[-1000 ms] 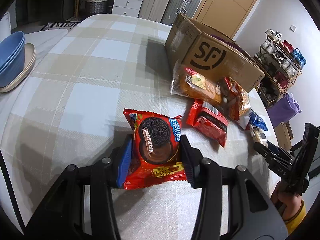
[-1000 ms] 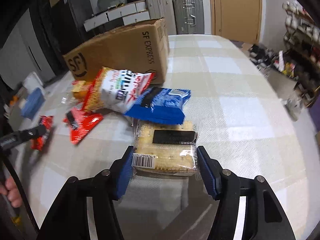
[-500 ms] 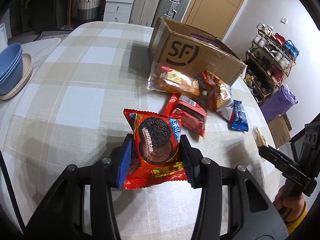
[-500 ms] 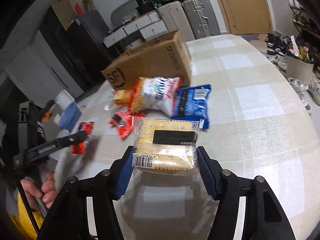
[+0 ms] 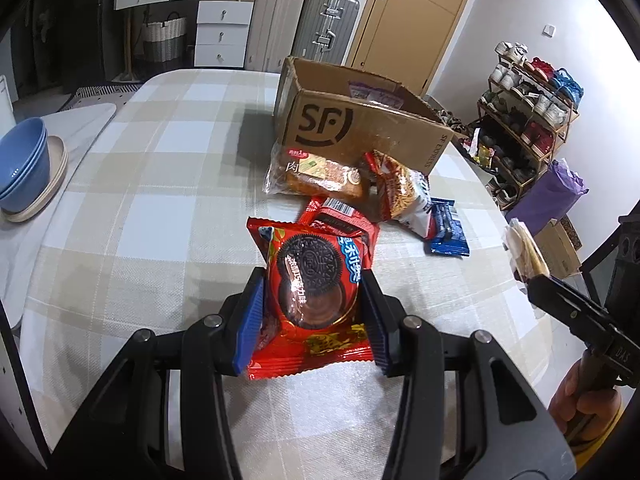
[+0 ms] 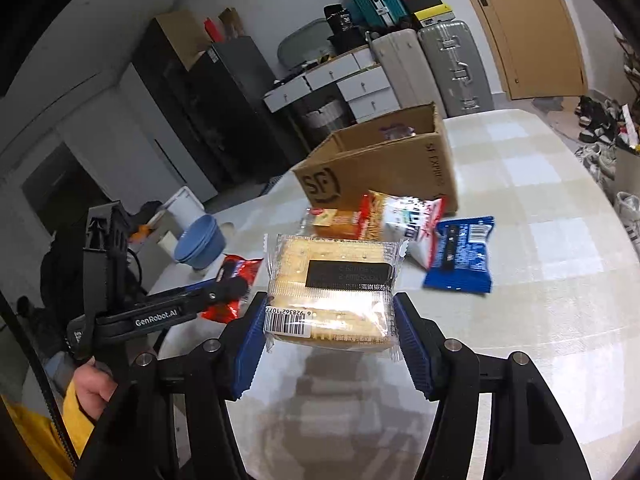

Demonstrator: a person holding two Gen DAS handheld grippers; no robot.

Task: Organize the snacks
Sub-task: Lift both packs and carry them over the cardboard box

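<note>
Left wrist view: your left gripper [image 5: 312, 300] pinches the red cookie packet [image 5: 312, 288] by its two side edges, blue pads pressed into the wrapper, packet upright and lifted clear of the checked worktop [image 5: 132, 200]. Right wrist view: your right gripper [image 6: 330, 330] clamps the clear cracker pack [image 6: 332, 292] across its width, barcode end toward the camera, also held above the worktop.

Step in hand, as judged: carry phase. Both items are grasped and raised; neither is yet over the cardboard box [image 5: 360, 128], which stands open-topped at the far side of the worktop with something purple already inside.

Still loose in front of the box: a bread packet [image 5: 316, 176], a noodle-snack bag [image 5: 400, 192], a red wrapped bar [image 5: 340, 220] and a blue packet [image 5: 446, 232], lying close together, some overlapping.

Next move, as judged:
- Bring one gripper at a time over the box opening; the two grippers are near each other and the opening looks narrow for both.
- Pass high enough to clear the near wall and the loose pile before it.
- Spread the jaws only once the packet is inside the rim. The cookie packet is light and may cling to a pad.
- The cracker pack is rigid and wide; tilt it to match the long side of the box.

Blue bowls [image 5: 24, 160] sit far left, out of the path.
</note>
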